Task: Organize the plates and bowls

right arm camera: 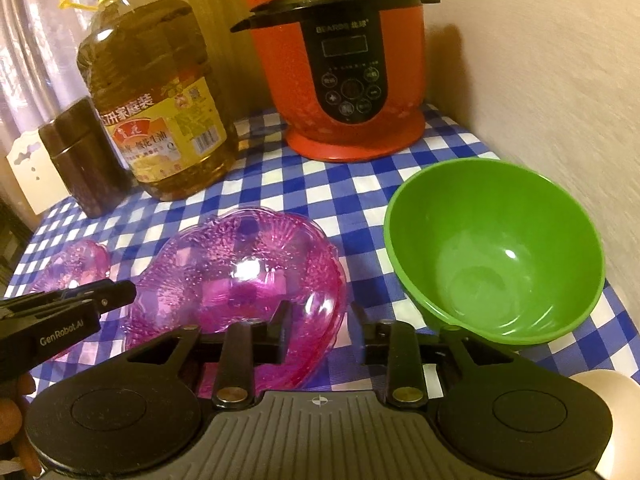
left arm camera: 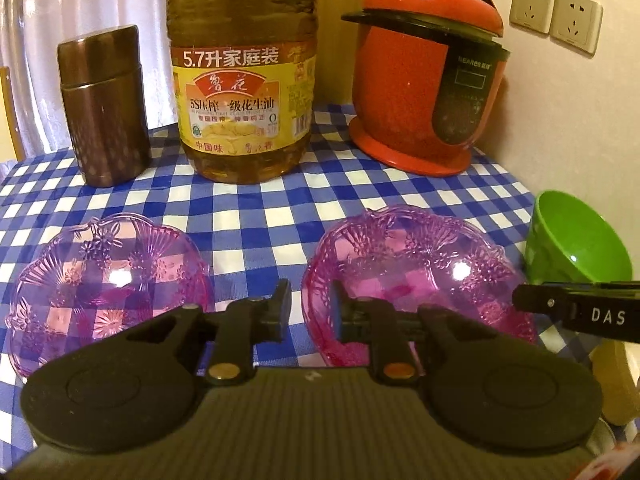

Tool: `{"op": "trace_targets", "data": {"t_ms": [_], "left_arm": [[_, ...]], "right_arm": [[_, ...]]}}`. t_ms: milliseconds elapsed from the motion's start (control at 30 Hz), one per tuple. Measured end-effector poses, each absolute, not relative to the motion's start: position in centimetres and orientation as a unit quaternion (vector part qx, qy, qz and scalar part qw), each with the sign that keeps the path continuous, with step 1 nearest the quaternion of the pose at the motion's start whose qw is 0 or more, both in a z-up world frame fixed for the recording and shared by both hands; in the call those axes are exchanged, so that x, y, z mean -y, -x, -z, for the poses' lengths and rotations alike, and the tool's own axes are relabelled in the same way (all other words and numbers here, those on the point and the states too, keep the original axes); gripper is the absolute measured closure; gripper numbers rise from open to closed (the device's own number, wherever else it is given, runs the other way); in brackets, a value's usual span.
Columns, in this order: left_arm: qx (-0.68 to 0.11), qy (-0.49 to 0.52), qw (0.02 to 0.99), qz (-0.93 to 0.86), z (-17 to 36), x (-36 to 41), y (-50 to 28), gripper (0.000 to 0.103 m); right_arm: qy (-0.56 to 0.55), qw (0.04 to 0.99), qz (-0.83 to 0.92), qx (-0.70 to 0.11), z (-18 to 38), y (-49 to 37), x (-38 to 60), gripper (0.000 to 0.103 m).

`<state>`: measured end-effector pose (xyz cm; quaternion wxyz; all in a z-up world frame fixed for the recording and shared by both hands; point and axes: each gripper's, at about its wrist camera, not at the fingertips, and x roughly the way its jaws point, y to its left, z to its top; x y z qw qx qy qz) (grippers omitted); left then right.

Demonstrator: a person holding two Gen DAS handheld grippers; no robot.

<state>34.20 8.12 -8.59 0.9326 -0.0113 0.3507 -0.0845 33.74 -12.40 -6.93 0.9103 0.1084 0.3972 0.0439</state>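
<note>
Two clear pink patterned plastic bowls sit on the blue checked tablecloth: one at the left (left arm camera: 108, 280) and one at the right (left arm camera: 416, 276). The right one also shows in the right wrist view (right arm camera: 240, 276), and the left one (right arm camera: 76, 264) is behind the other gripper. A green bowl (right arm camera: 496, 248) stands at the right, seen at the edge of the left wrist view (left arm camera: 576, 240). My left gripper (left arm camera: 312, 312) is open, with the near left rim of the right pink bowl between its jaws. My right gripper (right arm camera: 320, 332) is open and empty between the pink and green bowls.
A brown canister (left arm camera: 104, 108), a large oil bottle (left arm camera: 244, 80) and a red cooker (left arm camera: 428, 76) stand along the back. A wall (right arm camera: 560, 80) runs down the right. A yellowish object (left arm camera: 616, 380) and a beige round object (right arm camera: 600, 400) lie near the front right.
</note>
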Motion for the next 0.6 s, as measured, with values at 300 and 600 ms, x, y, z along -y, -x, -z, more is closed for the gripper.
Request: {"op": "trace_targets", "data": {"t_ms": [300, 600], "left_arm": [[-0.342, 0.04, 0.936, 0.073, 7.3, -9.5, -33.3, 0.08], [-0.34, 0.055, 0.939, 0.011, 5.9, -13.8, -31.0, 0.076]], "right_arm": [[-0.114, 0.918, -0.044, -0.377, 5.7, -33.3, 12.3, 0.071], [-0.127, 0.92, -0.087, -0.361, 4.4, -32.5, 9.4, 0.071]]}}
